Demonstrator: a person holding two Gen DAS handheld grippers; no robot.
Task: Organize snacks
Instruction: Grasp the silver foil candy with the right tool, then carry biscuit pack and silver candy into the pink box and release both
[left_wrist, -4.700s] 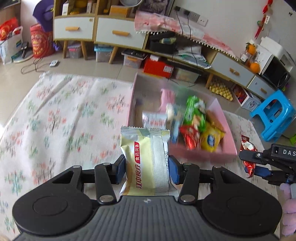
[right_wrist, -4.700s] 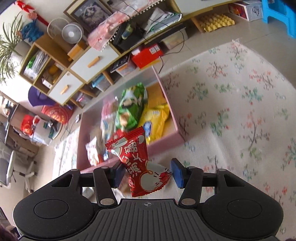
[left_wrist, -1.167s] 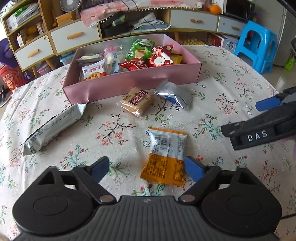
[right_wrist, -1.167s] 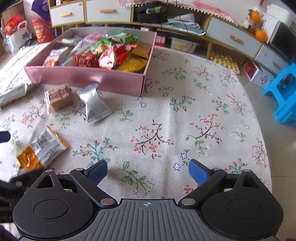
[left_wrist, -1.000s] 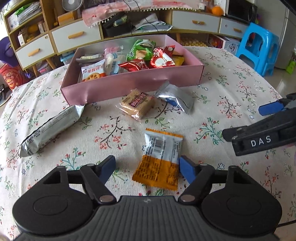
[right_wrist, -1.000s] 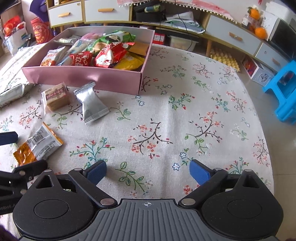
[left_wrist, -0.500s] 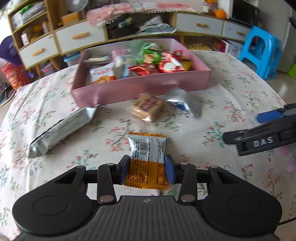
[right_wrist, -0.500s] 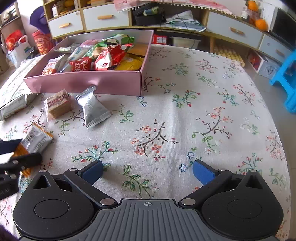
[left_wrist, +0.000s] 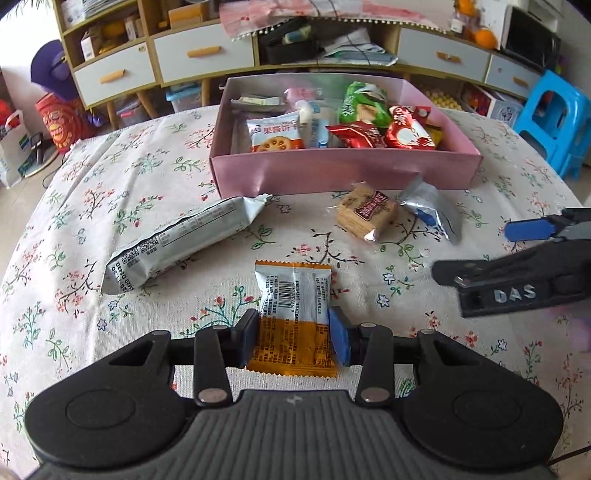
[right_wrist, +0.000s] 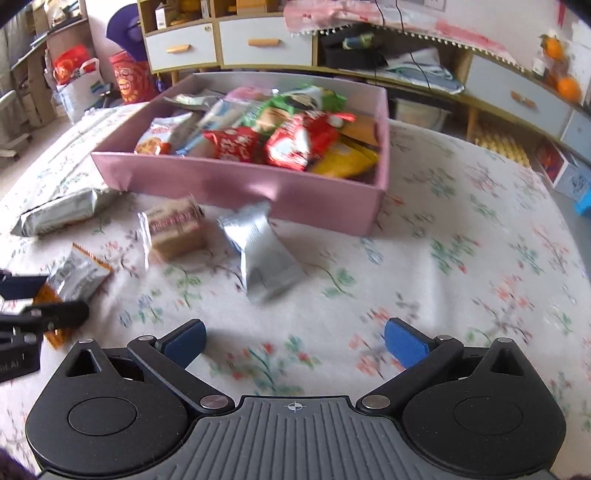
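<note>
My left gripper (left_wrist: 293, 334) is shut on an orange and silver snack packet (left_wrist: 293, 295), its blue pads pressing both sides of the packet's lower half. The same packet (right_wrist: 75, 275) shows at the left of the right wrist view. My right gripper (right_wrist: 293, 341) stands open over the floral cloth, nothing between its fingers, a short way in front of a silver pouch (right_wrist: 264, 254). A pink box (left_wrist: 343, 173) full of snacks sits at the back of the table. A brown cracker pack (left_wrist: 367, 214) and a long silver packet (left_wrist: 181, 240) lie in front of it.
The round table carries a floral cloth (left_wrist: 110, 192). A blue stool (left_wrist: 554, 118) stands off the table's right edge. Shelves and drawers (left_wrist: 203, 59) line the wall behind. The right gripper's body (left_wrist: 517, 280) reaches in from the right of the left wrist view.
My left gripper's jaws closed on the orange packet, which was lying between open jaws a second ago. My right gripper moved toward the silver pouch and the box, staying open.
</note>
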